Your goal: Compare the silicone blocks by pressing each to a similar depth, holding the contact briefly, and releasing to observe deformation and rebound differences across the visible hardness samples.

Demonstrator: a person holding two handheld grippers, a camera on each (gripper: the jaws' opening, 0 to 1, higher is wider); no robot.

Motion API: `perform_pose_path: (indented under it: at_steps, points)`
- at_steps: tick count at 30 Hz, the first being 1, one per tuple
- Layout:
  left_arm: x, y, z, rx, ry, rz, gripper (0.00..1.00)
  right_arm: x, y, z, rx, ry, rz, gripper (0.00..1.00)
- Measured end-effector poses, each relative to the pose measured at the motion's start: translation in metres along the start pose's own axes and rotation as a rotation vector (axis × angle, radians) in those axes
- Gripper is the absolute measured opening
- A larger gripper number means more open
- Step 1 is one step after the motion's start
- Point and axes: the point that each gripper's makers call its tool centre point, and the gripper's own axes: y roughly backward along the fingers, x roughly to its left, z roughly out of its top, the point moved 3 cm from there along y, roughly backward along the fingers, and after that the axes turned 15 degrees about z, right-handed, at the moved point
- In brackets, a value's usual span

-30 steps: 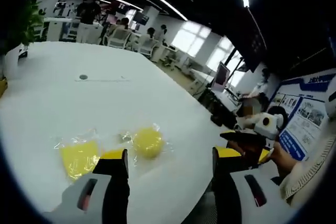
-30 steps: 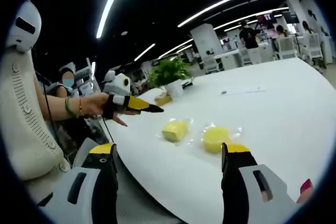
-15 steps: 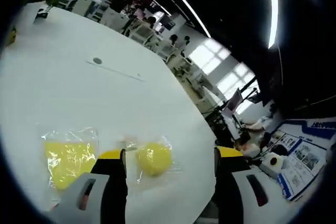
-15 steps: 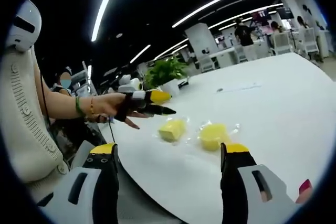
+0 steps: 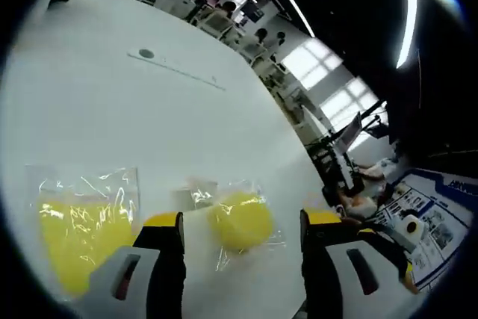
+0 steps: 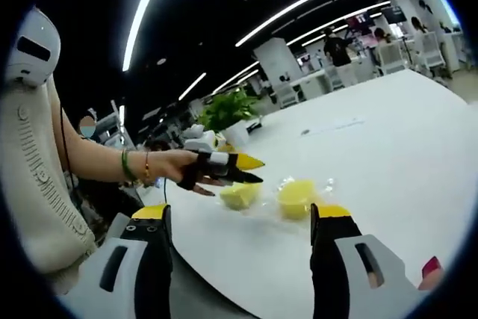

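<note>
Two yellow silicone blocks in clear plastic wrap lie on the white table (image 5: 134,102). In the left gripper view the round block (image 5: 243,220) sits just beyond and between the open jaws of my left gripper (image 5: 240,223). The square block (image 5: 78,240) lies to its left, outside the jaws. In the right gripper view, my left gripper (image 6: 252,170) hovers in a person's hand just above the square block (image 6: 239,196), with the round block (image 6: 296,197) beside it. My right gripper (image 6: 239,213) stands open near the table edge, holding nothing.
A potted plant (image 6: 228,110) stands at the table's far end. A small round insert (image 5: 146,54) is set in the tabletop. The table's near edge (image 6: 224,259) runs under my right jaws. People, chairs and desks fill the office behind.
My left gripper has moved forward over the table and closer to the blocks, which now look larger in its view. The right gripper has barely shifted.
</note>
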Motion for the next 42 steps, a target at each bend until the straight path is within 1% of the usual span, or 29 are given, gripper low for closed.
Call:
perform_pose_path:
  at_steps: [2, 5, 9, 11, 16, 19, 22, 26, 28, 31, 34, 35, 36, 37, 39, 40, 41, 42]
  points:
    - [0.002, -0.008, 0.0, 0.011, 0.002, 0.008, 0.63, -0.002, -0.001, 0.0, 0.007, -0.003, -0.003, 0.69]
    - [0.005, -0.018, 0.0, 0.022, 0.037, 0.014, 0.62, -0.003, -0.001, 0.0, 0.009, -0.007, -0.004, 0.69]
    - [0.009, -0.028, 0.0, 0.043, 0.122, 0.028, 0.6, -0.004, -0.002, 0.002, 0.003, -0.014, -0.008, 0.68]
    - [0.011, -0.032, 0.0, 0.045, 0.121, 0.043, 0.6, -0.004, -0.002, 0.003, 0.0, -0.016, -0.01, 0.68]
    - [0.014, -0.041, -0.003, 0.078, 0.119, 0.07, 0.55, -0.006, 0.0, 0.002, 0.005, -0.028, -0.021, 0.67]
    - [0.017, -0.048, 0.0, 0.08, 0.174, 0.082, 0.51, -0.007, 0.002, -0.001, 0.011, -0.032, -0.026, 0.67]
    - [0.015, -0.053, 0.003, 0.074, 0.186, 0.085, 0.48, -0.008, 0.005, -0.001, 0.004, -0.038, -0.035, 0.66]
    - [0.012, -0.061, 0.004, 0.083, 0.215, 0.089, 0.41, -0.009, 0.006, -0.002, 0.01, -0.04, -0.04, 0.66]
    - [0.009, -0.065, 0.003, 0.086, 0.201, 0.088, 0.38, -0.009, 0.007, -0.002, 0.008, -0.04, -0.042, 0.66]
    - [0.006, -0.069, 0.001, 0.103, 0.195, 0.08, 0.3, -0.01, 0.007, 0.0, 0.003, -0.04, -0.045, 0.65]
    - [0.013, -0.071, -0.004, 0.132, 0.19, 0.11, 0.19, -0.011, 0.008, -0.002, 0.011, -0.042, -0.046, 0.65]
    - [0.013, -0.071, -0.003, 0.122, 0.205, 0.104, 0.18, -0.011, 0.008, -0.002, 0.011, -0.043, -0.046, 0.65]
    - [0.013, -0.071, -0.003, 0.127, 0.239, 0.097, 0.17, -0.011, 0.008, -0.002, 0.011, -0.044, -0.047, 0.65]
    - [0.014, -0.072, -0.003, 0.135, 0.244, 0.092, 0.15, -0.011, 0.008, -0.002, 0.011, -0.044, -0.048, 0.65]
    - [0.011, -0.071, -0.002, 0.128, 0.205, 0.059, 0.07, -0.012, 0.008, -0.003, 0.013, -0.044, -0.049, 0.65]
    - [0.011, -0.071, -0.001, 0.117, 0.193, 0.053, 0.01, -0.012, 0.008, -0.003, 0.017, -0.046, -0.05, 0.65]
    - [0.009, -0.071, -0.001, 0.116, 0.195, 0.043, 0.0, -0.012, 0.008, -0.003, 0.018, -0.045, -0.05, 0.65]
    - [0.009, -0.072, -0.001, 0.117, 0.189, 0.047, 0.0, -0.011, 0.007, -0.002, 0.016, -0.042, -0.049, 0.64]
